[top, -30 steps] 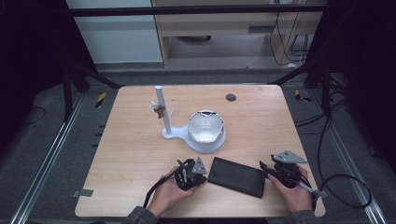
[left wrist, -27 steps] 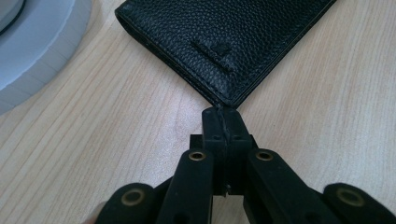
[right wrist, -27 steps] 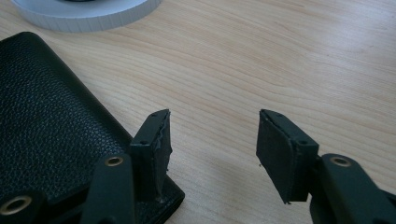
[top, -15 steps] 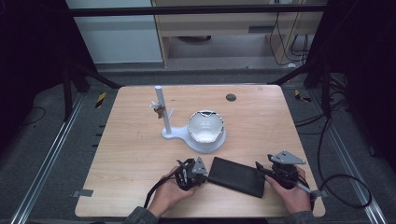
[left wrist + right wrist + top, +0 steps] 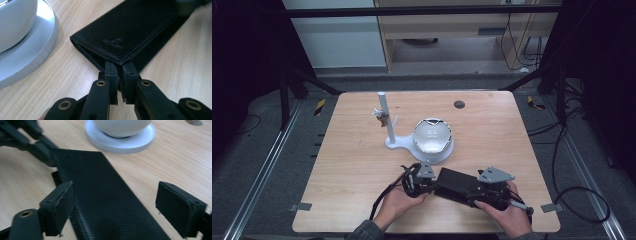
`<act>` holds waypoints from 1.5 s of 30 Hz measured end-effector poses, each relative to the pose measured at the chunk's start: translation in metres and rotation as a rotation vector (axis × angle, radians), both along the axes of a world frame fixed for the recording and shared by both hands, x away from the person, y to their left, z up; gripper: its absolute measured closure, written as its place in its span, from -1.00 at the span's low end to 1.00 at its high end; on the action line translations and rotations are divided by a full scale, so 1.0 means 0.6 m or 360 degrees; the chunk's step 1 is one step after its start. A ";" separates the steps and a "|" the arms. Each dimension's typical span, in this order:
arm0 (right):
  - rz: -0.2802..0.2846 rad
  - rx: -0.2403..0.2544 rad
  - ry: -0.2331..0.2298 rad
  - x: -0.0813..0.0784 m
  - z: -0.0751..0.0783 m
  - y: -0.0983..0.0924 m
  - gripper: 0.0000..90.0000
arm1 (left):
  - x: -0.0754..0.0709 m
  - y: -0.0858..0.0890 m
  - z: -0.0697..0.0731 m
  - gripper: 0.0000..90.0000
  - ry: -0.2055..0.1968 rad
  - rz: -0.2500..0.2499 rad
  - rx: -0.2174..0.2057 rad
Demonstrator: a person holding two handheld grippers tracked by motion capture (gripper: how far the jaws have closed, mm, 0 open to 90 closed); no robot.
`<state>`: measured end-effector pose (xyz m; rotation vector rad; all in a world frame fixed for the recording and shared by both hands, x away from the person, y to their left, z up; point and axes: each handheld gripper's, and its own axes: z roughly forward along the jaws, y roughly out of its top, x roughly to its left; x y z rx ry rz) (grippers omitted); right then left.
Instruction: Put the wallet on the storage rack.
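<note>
wallet: a black grained leather wallet point(image 5: 462, 186), long and folded, lies flat on the near part of the counter point(image 5: 352, 150), between the two hands and just near of the white stand.
left tool: the left tool point(image 5: 119, 65) is clamped on the wallet's left corner, at its open edge, jaws almost together on the thin leather.
right tool: the right tool point(image 5: 113, 205) stands apart, one jaw on either side of the wallet's right end, pads not pressing on it; its jaws have just been opening.
risk, grip: the left hold is on a bare corner, so I judge a pull or lift could let the leather slip out or peel the flap open.
risk, right side: if the wide jaws close while off-centre, they may shove the wallet sideways rather than seize it.
risk, neighbour: the white bowl on its round base point(image 5: 432, 142) stands close behind; a push away from the person could bump it.
change: a second ago the right tool sat farther right, off the wallet's end; now it is over that end. The wallet and left tool stay put.
</note>
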<state>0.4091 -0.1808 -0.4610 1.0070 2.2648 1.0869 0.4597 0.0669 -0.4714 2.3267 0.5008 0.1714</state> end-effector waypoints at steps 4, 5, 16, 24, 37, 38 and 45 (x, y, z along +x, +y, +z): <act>0.0058 -0.0066 0.0018 0.000 0.002 0.018 -0.72 | 0.008 -0.006 0.005 0.88 -0.0031 0.0010 0.0000; 0.0063 -0.0089 0.0018 0.001 0.002 0.023 -0.71 | 0.011 -0.008 0.007 0.89 -0.0038 0.0015 -0.0004; 0.0109 -0.0308 0.0056 0.024 -0.008 0.049 -0.48 | 0.024 -0.009 0.007 0.98 0.0023 0.0032 -0.0075; 0.0074 -0.0401 0.0089 0.033 -0.017 0.042 -0.39 | 0.028 -0.010 0.011 0.99 0.0032 0.0039 -0.0095; 0.0068 -0.0523 0.0067 0.033 -0.021 0.049 -0.05 | 0.029 -0.016 0.018 0.99 0.0038 0.0034 -0.0122; 0.0070 -0.0532 0.0059 0.033 -0.021 0.049 0.02 | 0.030 -0.016 0.020 0.99 0.0038 0.0029 -0.0117; 0.0080 -0.0649 -0.0055 0.033 -0.017 0.050 0.62 | 0.027 -0.013 0.029 0.80 0.0044 0.0044 -0.0153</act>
